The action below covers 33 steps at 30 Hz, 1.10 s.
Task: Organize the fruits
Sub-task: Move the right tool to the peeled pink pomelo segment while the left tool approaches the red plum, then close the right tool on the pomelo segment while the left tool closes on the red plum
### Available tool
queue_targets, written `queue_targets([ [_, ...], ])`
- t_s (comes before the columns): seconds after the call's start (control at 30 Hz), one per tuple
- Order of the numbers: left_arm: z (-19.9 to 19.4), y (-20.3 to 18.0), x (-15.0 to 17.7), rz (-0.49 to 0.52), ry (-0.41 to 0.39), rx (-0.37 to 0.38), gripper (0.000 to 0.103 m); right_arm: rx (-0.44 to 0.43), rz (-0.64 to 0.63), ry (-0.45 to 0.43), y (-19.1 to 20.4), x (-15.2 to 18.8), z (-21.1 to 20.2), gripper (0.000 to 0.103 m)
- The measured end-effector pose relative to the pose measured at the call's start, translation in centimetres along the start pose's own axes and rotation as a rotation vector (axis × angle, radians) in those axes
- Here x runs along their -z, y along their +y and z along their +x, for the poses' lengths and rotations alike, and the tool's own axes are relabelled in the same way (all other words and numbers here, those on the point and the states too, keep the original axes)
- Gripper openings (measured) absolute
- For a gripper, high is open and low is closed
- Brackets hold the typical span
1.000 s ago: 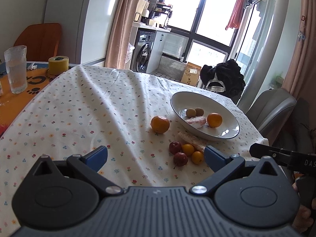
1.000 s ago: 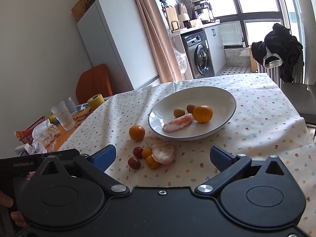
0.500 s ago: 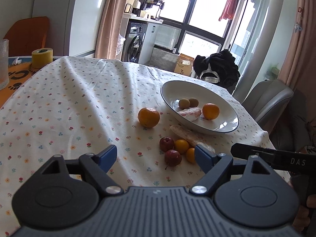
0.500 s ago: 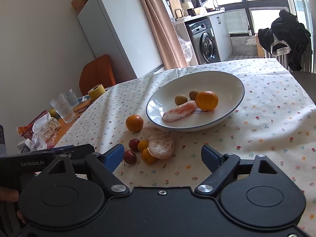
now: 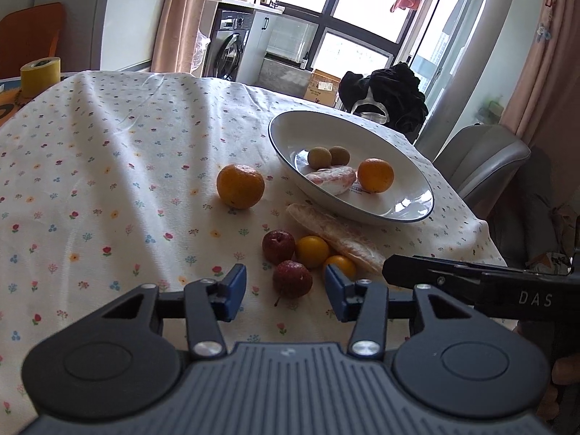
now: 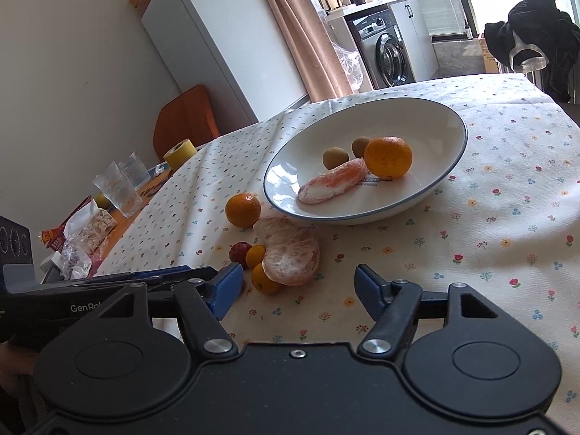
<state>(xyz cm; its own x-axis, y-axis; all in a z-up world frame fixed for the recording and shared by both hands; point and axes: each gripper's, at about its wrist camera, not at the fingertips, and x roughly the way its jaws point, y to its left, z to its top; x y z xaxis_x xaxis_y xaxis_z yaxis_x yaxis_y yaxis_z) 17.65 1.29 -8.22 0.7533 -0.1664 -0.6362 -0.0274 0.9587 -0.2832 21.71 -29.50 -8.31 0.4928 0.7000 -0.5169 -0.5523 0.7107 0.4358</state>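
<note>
Left wrist view: floral-cloth counter [image 5: 108,166]; white bowl [image 5: 417,214] toward its far right edge. Left claw [image 5: 285,291], jaws just closing but empty, frames a small red fruit [image 5: 292,278]. Centre it before clamping; its round, glossy skin may slip. Right wrist view: right claw [image 6: 299,290], also narrowing, released, hovers short of the peeled pomelo piece [image 6: 290,252], near the front edge.
</note>
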Motion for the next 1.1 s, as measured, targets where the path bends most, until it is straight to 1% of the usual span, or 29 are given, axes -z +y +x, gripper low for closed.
queue_targets([
  [0.13,0.8,-0.2,0.0,0.01,0.013,0.007,0.043,-0.018,-0.003,0.013,0.1,-0.2,0.7,0.065],
  [0.2,1.2,-0.1,0.0,0.009,0.014,0.01,0.037,-0.024,-0.004,0.019,0.1,-0.3,1.0,0.062],
  [0.23,1.3,-0.1,0.0,0.015,0.012,0.008,0.036,-0.027,-0.005,0.021,0.1,-0.3,1.2,0.061],
  [0.3,1.5,-0.1,-0.1,0.019,0.012,0.008,0.028,-0.034,0.0,0.028,0.0,-0.4,1.5,0.059],
  [0.37,1.5,0.0,-0.1,0.017,0.013,0.016,0.024,-0.042,0.01,0.031,-0.2,-0.4,1.8,0.059],
  [0.53,1.5,0.1,-0.1,0.021,0.011,0.025,0.023,-0.05,0.03,0.037,-0.3,-0.7,2.8,0.059],
  [0.63,1.5,0.2,-0.2,0.016,0.009,0.016,0.023,-0.051,0.032,0.038,-0.3,-0.8,3.4,0.058],
  [0.9,0.9,1.0,-0.3,-0.014,-0.004,-0.017,0.023,-0.064,0.016,0.038,-0.1,-1.0,4.0,0.057],
  [1.1,0.4,1.5,0.1,-0.036,-0.013,-0.016,0.023,-0.054,-0.011,0.047,0.3,-1.1,4.1,0.057],
])
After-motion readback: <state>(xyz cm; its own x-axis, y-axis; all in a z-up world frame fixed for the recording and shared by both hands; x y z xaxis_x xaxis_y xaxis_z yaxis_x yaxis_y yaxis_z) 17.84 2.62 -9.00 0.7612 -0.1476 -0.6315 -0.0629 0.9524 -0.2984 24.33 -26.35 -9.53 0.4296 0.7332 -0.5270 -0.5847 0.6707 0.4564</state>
